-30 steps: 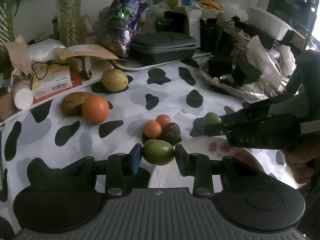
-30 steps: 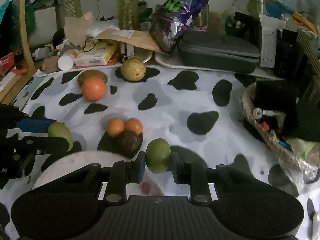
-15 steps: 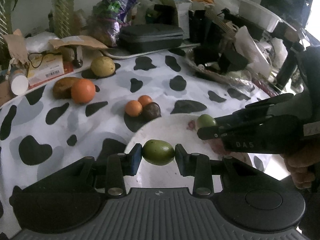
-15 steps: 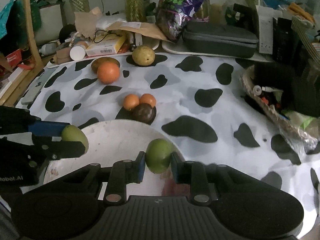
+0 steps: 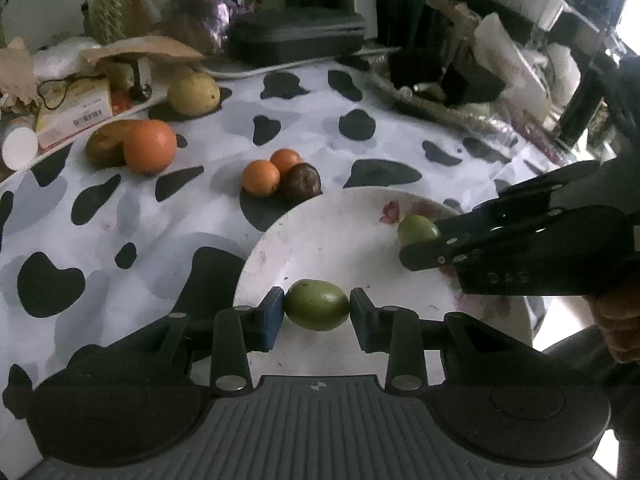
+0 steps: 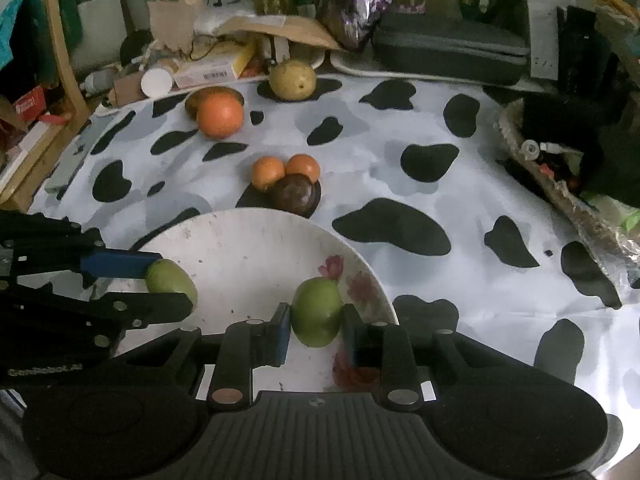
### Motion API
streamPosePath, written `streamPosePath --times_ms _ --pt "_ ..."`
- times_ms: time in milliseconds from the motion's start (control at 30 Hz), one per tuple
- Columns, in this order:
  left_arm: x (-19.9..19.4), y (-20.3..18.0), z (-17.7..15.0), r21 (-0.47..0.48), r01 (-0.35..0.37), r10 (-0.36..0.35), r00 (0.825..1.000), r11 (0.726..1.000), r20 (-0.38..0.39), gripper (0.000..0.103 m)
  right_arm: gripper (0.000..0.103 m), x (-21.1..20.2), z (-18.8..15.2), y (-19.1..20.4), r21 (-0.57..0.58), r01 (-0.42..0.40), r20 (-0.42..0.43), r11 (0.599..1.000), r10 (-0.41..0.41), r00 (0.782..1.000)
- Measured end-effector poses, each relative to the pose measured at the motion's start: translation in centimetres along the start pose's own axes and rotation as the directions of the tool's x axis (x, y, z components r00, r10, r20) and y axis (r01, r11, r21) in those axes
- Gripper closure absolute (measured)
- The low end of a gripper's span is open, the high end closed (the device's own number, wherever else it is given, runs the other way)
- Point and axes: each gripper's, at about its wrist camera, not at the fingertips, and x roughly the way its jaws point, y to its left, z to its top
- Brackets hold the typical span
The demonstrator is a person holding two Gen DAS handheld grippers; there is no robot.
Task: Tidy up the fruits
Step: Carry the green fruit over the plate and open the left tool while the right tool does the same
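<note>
Your two wrist views look steeply down, close over the white plate (image 5: 320, 232) (image 6: 240, 240), which both share.

Green fruit (image 5: 317, 310) between black left gripper (image 5: 316, 314) pads, green fruit (image 6: 317, 311) in black right gripper (image 6: 316, 322), white flower-printed plate (image 6: 240, 240) under both, black-and-white cow-spot tablecloth (image 6: 360, 152) ahead with orange fruits (image 6: 286, 170), dark brown fruit (image 6: 294, 198).

Two green fruits (image 5: 317, 310) (image 6: 317, 311) hung clamped above the white plate (image 5: 332, 240); oranges (image 6: 219, 114) and a dark fruit (image 6: 294, 198) lay beyond.
</note>
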Motion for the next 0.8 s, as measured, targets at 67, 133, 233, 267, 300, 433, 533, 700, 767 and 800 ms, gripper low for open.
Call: streamPosePath --times_ms 67,133,233,267,300,433,533,700,767,800 --pt "0.4 0.0 0.0 0.003 -0.005 0.005 1.0 1.0 -0.015 0.068 0.075 0.1 0.1 0.1 -0.006 -0.005 -0.008 1.0 0.005 1.0" --pt "0.6 0.0 0.1 0.004 -0.008 0.008 1.0 1.0 -0.016 0.068 0.075 0.2 0.1 0.1 -0.011 -0.006 -0.013 1.0 0.006 1.0" --pt "0.6 0.0 0.2 -0.002 -0.009 0.009 1.0 1.0 -0.018 0.068 0.075 0.2 0.1 0.1 -0.013 -0.013 -0.022 1.0 0.013 1.0" --pt "0.6 0.0 0.2 -0.004 -0.009 0.009 1.0 1.0 -0.018 0.067 0.075 0.2 0.1 0.1 -0.015 -0.016 -0.024 1.0 0.016 1.0" --pt "0.6 0.0 0.2 -0.005 -0.011 0.011 1.0 1.0 -0.019 0.067 0.075 0.1 0.0 0.1 -0.016 -0.018 -0.025 1.0 0.018 1.0" --pt "0.7 -0.1 0.5 0.003 -0.034 0.034 0.999 0.999 -0.016 0.062 0.073 -0.3 0.0 0.0 -0.014 -0.025 -0.012 1.0 0.025 1.0" --pt "0.7 -0.3 0.5 0.012 -0.035 0.035 0.999 0.999 -0.014 0.057 0.059 -0.9 0.1 0.0 -0.014 -0.022 0.009 1.0 0.022 1.0" --pt "0.2 -0.7 0.6 0.046 -0.065 0.065 0.998 0.997 0.007 0.053 0.044 -2.1 0.3 -0.5 0.005 -0.026 0.056 1.0 0.026 0.998" --pt "-0.1 -0.8 0.6 0.047 -0.067 0.066 0.998 0.997 0.019 0.047 0.033 -2.4 0.4 -0.7 0.017 -0.022 0.076 1.0 0.021 0.997" --pt "-0.3 -0.8 0.6 0.047 -0.067 0.066 0.997 0.997 0.026 0.043 0.031 -2.6 0.4 -0.8 0.022 -0.019 0.083 1.0 0.017 0.996"
